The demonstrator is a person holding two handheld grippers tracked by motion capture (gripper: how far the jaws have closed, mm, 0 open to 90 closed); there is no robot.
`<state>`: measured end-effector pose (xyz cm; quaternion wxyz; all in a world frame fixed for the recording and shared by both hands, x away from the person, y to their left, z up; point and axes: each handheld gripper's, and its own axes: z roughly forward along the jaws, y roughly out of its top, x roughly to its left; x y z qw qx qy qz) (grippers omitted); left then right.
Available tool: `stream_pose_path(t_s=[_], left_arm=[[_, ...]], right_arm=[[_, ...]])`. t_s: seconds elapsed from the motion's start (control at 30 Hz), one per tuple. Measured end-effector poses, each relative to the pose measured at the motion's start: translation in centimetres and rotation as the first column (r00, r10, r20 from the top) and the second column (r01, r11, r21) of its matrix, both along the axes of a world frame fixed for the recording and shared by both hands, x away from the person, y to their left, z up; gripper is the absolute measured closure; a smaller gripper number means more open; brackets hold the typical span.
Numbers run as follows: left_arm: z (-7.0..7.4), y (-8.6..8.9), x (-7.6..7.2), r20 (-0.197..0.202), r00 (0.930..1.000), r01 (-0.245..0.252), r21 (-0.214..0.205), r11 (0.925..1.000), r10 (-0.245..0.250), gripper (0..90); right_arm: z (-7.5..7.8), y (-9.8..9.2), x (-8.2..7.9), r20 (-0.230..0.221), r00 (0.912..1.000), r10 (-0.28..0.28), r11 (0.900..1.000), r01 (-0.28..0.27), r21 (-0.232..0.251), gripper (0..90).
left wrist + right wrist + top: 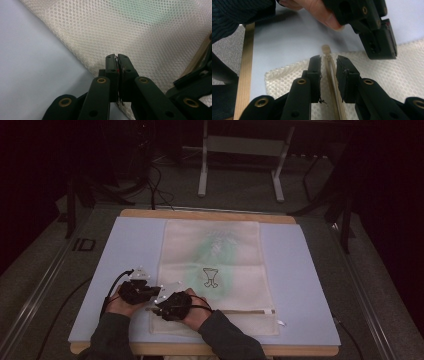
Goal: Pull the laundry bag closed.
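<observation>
A cream mesh bag (215,255) lies flat on the blue mat (300,270), with a zipper strip (240,311) across its near end. My left gripper (158,291) sits at the bag's near left edge. In the left gripper view its jaws (117,58) are pressed together over the mesh (140,30), apparently pinching its edge. My right gripper (153,309) is just beside it, open. In the right gripper view it (328,62) straddles the beige zipper strip (327,53) without closing on it. The left gripper (384,53) shows at upper right there, touching the bag's edge.
The mat covers a wooden table (210,214), whose near edge (245,62) is close to my hands. A small printed figure (211,276) marks the bag's middle. A white tag (280,322) lies near the zipper's right end. A metal stand (240,150) is on the floor beyond.
</observation>
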<state>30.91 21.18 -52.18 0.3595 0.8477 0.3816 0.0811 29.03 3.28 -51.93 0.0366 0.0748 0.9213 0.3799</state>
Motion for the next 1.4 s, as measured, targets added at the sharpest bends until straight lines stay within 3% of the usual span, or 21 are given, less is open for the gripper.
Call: stream_pose_path(t_s=[0.37,0.53,0.93,1.03,1.4], left_arm=[[0.0,0.5,0.1,0.001,0.9999,-0.01,-0.021,0.9997,0.01,87.4],[0.0,0.7,0.1,-0.002,0.9999,-0.017,-0.05,0.9986,0.017,87.4],[0.2,1.4,0.1,0.007,0.9993,-0.036,-0.067,0.9971,0.037,87.3],[0.2,1.5,0.1,0.008,0.9992,-0.037,-0.068,0.997,0.038,87.3],[0.3,1.9,0.1,0.016,0.9983,-0.055,-0.084,0.995,0.056,87.1]], right_arm=[[-0.2,1.6,-0.1,-0.014,0.9999,0.009,0.9998,-0.008,0.016,71.6],[-0.3,2.2,-0.1,-0.013,0.9999,0.009,0.9999,-0.009,0.01,71.8],[-1.0,3.4,0.3,0.007,0.9999,0.009,0.9997,-0.009,-0.023,73.9],[-1.3,4.0,0.2,0.03,0.9995,0.011,0.999,-0.01,-0.043,74.2],[-1.3,4.2,0.5,0.013,0.9999,0.01,0.9989,-0.009,-0.046,80.6]])
